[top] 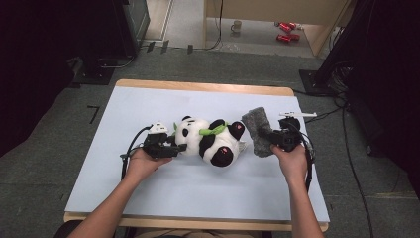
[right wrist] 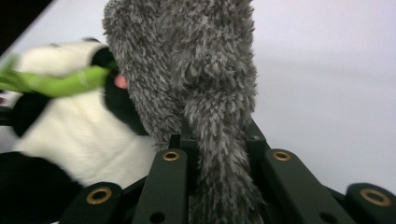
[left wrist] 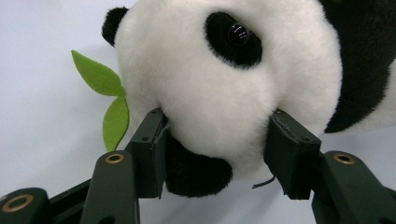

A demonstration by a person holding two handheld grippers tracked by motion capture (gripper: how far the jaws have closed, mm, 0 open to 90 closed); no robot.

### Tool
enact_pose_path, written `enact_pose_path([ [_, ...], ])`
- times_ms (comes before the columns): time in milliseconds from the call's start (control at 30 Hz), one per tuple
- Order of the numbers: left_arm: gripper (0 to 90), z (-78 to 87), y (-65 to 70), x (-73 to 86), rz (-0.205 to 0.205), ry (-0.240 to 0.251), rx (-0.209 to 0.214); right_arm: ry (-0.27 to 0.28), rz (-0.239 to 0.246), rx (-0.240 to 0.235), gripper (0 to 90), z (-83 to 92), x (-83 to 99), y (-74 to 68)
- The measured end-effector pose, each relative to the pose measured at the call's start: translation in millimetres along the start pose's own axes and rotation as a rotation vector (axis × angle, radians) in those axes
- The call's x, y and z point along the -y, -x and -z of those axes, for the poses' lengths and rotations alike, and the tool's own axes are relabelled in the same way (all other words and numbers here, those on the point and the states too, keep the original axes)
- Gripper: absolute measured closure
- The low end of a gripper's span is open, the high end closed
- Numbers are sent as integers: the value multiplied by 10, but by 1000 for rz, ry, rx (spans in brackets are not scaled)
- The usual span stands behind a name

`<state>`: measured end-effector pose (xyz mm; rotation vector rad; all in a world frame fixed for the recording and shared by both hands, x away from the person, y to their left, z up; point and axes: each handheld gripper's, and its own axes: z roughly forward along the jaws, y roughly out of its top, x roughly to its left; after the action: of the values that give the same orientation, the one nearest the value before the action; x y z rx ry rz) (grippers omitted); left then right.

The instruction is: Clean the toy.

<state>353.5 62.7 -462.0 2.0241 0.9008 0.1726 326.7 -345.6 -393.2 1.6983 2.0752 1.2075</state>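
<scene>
At frame centre in the high view, the panda's head [top: 187, 134] is being pinched by the left gripper [top: 179, 147] and should be kept pinned; at right, the grey fuzzy cloth [top: 259, 130] is being clamped by the right gripper [top: 270, 136]. The left gripper view is revealing the pads [left wrist: 152, 140] sinking into the white muzzle [left wrist: 219, 112]; the right gripper view is showing the cloth [right wrist: 205, 93] bunched between jaws pressed tight.

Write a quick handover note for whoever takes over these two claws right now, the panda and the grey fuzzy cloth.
Left claw: shut on the panda's head, jaws pressing into the white plush; the panda lies on the table.
Right claw: shut on the grey cloth, held up beside the panda's feet end.
Done: both things gripped, cloth off the table.
Left: probably bring the cloth to the panda, to wipe or cover it; it does not look to be on the panda yet. Keep the head pinned meanwhile.
</scene>
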Motion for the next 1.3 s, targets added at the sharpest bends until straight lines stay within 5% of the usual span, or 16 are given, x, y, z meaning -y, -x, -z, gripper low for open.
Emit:
enact_pose_path([
  [333, 444, 3, 3, -2, 1, -3, -2, -49, 104, -172, 777, 78, -69, -592],
  [633, 445, 6, 22, -12, -6, -18, -11, -134, 213, -243, 776, -68, 9, -1036],
  [833, 450, 6, 38, -9, -34, -37, -16, -190, 249, -198, 777, -245, 108, -1009],
  [1100, 449, 3, 15, -10, -17, -29, -8, -205, 242, -58, 778, -203, 115, -775],
  [1300, 442, 7, 7, -3, -28, -15, -3, -136, 229, -102, 777, -159, 86, -774],
])
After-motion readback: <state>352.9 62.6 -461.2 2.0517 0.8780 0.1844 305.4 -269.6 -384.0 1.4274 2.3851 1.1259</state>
